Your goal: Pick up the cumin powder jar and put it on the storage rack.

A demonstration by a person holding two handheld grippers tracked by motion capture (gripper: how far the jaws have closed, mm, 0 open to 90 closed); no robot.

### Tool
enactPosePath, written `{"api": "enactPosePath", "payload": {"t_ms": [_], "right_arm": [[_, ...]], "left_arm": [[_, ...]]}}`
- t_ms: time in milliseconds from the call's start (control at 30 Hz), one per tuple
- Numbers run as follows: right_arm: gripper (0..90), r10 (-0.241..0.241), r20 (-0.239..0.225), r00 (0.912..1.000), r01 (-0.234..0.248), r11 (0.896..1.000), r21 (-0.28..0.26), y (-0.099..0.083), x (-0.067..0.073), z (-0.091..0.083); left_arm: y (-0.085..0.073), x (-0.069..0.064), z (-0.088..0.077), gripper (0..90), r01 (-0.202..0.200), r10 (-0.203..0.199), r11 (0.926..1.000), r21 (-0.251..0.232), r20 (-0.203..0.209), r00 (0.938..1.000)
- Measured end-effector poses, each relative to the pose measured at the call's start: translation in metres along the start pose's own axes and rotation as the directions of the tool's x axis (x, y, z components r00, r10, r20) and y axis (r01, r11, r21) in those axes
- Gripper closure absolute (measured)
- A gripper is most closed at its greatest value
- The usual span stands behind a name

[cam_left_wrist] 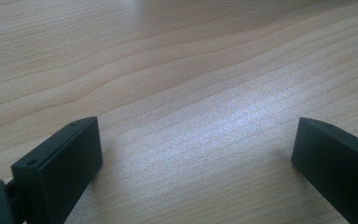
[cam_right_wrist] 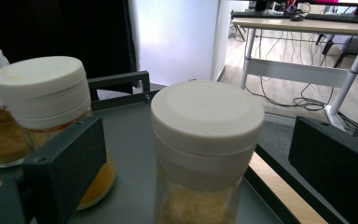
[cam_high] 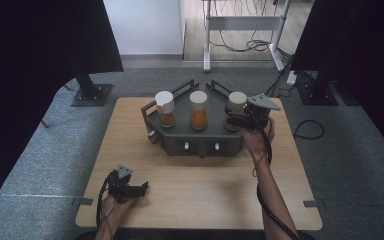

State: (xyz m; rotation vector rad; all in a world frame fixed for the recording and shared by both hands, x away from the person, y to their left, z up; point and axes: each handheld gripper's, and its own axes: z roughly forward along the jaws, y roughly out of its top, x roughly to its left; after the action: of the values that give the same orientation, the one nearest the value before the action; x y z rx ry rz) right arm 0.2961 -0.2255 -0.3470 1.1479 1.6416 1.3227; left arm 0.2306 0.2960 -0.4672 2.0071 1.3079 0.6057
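Dark rack (cam_high: 180,131), jar (cam_right_wrist: 205,149) between open right gripper (cam_right_wrist: 196,154) fingers (cam_right_wrist: 70,163).

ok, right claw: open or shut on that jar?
Open. In the right gripper view the right claw straddles the white-lidded jar, with gaps between both jaws and the glass.

High view dim, corners black, daylight from the rear. Pale glare patch on the table (cam_left_wrist: 223,116) between soft-edged black jaws. Nearest jar (cam_right_wrist: 207,154) slightly blurred.
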Motion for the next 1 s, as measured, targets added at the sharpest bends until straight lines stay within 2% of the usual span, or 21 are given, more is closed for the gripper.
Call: {"api": "enactPosePath", "payload": {"t_ms": [267,467,767,1000], "right_arm": [[3.9,-0.008,-0.012,0.9999,0.008,1.0,-0.011,-0.002,0.0,-0.019],[4.0,-0.038,-0.02,0.9991,0.038,0.999,-0.011,-0.005,0.003,-0.037],[5.3,-0.062,-0.039,0.9973,0.062,0.998,-0.005,-0.011,0.006,-0.055],[6.3,-0.058,-0.051,0.997,0.058,0.998,0.009,-0.019,0.004,-0.068]], "left_arm": [[0.0,0.0,0.0,1.5,0.0,0.0,1.0,0.0,-0.001,1.0],[0.0,0.0,0.0,1.5,0.0,0.0,1.0,0.0,-0.001,1.0],[0.0,-0.001,0.0,1.4,0.002,-0.002,1.0,0.0,-0.003,1.0],[0.0,-0.001,0.0,1.4,0.003,-0.003,1.0,0.0,-0.004,1.0]]}}
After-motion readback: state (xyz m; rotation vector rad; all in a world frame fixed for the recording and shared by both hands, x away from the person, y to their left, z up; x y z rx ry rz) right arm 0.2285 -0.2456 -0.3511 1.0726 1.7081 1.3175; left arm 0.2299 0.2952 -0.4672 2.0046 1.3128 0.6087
